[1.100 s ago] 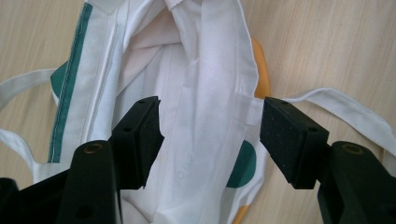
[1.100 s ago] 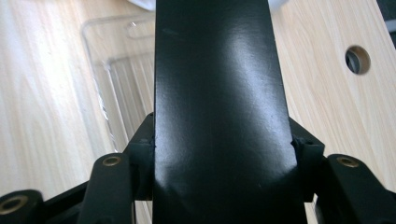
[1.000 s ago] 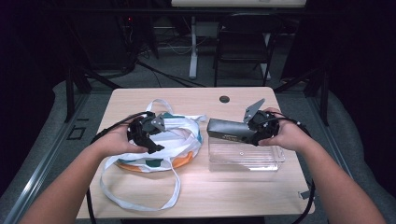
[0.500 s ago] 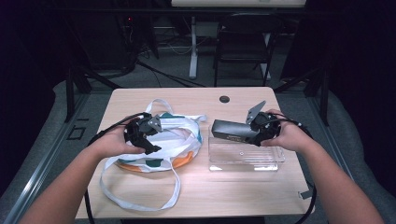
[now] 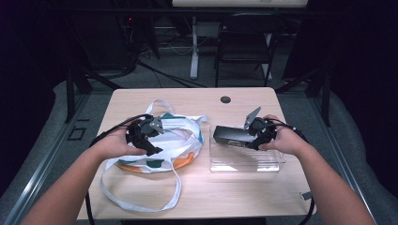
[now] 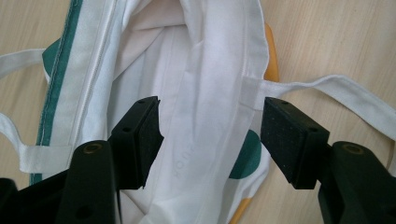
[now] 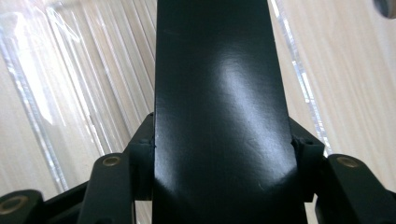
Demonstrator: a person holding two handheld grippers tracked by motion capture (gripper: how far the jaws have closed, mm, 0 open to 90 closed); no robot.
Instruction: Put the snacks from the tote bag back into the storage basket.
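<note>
Left black two-jaw gripper [image 6: 209, 135]: chunky matte plastic arms, brass-ish round screws on each, square pads [image 6: 290, 135] with fine dotted grip texture. Right black gripper [image 7: 223, 161]: same build, same gold screw heads. Both carry grey three-cornered plate on top, thin black cable trailing off. Forearms bare, no sleeves.

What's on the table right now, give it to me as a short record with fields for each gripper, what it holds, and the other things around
left gripper: open, jaws over the white tote bag, not clamped
right gripper: shut on the black box
black box: long, dark, glossy, held above the clear tray
white tote bag: lies flat at table left, green and orange print, long straps trail toward the near edge
clear tray: ribbed, transparent, at table right
table: light wood, dark round hole near far edge
</note>
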